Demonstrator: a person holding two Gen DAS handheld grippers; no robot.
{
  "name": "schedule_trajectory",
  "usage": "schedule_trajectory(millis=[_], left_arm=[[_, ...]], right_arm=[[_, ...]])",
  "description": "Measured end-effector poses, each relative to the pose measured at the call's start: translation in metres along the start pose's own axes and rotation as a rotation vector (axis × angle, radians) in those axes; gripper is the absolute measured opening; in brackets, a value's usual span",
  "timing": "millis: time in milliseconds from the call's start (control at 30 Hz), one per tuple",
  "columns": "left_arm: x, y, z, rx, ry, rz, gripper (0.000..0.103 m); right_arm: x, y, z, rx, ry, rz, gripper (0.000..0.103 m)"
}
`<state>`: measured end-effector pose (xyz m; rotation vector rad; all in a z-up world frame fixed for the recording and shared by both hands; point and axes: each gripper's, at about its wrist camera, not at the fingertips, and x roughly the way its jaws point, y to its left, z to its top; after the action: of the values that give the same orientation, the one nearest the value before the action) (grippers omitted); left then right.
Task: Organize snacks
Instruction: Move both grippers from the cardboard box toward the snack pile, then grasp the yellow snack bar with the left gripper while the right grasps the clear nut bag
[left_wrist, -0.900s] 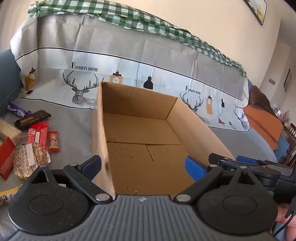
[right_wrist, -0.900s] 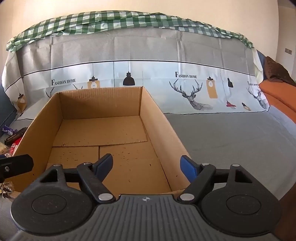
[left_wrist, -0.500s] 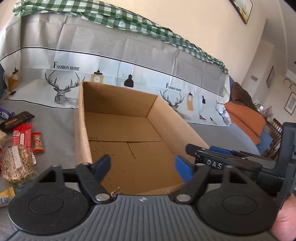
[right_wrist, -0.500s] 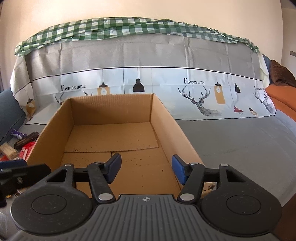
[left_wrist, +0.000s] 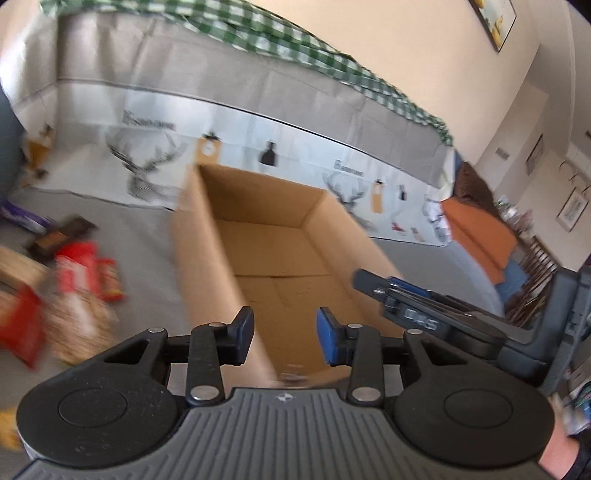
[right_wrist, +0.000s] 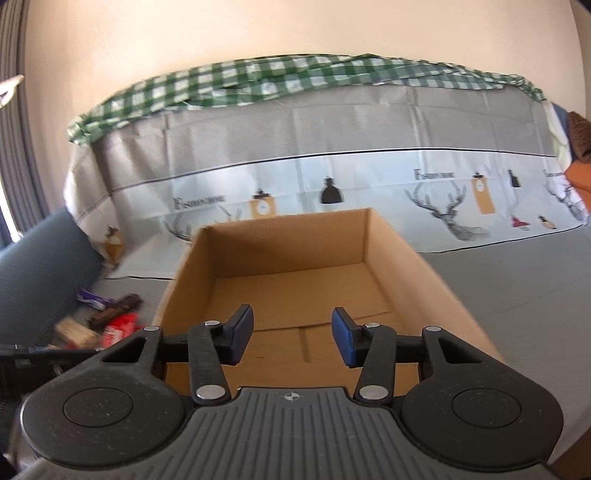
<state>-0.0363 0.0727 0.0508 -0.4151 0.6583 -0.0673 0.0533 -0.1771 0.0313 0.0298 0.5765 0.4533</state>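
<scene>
A: Grey cloth-covered surface (right_wrist: 517, 280); cardboard box (right_wrist: 295, 280) empty. Snacks?

B: Snacks (left_wrist: 74, 280) heaped left of it. Left gripper (left_wrist: 284, 339) and right gripper (right_wrist: 291, 338): fingers apart, nothing held. Judged pre-pick; next, left reaches a wrapper.

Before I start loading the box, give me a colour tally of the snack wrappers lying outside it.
Red wrappers: 3
Purple wrapper: 1
Dark brown bar: 1
Tan packs: 2
Yellow pack: 1
Total: 8, though motion blur could merge neighbours.
</scene>
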Motion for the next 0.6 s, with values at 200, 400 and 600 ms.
schedule_trajectory(millis=[200,400,600], left_arm=[[-0.032,0.068,0.008,0.006,0.041,0.116,0.042],[-0.024,0.132,-0.024,-0.111,0.084,0.158,0.042],[0.0,0.155,-0.037,-0.181,0.174,0.221,0.052]], right_arm=[[0.001,0.034,0.002,0.028,0.011,0.124,0.049],[0.005,0.079,0.0,0.026,0.026,0.243,0.05],[0.015,0.118,-0.009,-0.006,0.069,0.306,0.05]])
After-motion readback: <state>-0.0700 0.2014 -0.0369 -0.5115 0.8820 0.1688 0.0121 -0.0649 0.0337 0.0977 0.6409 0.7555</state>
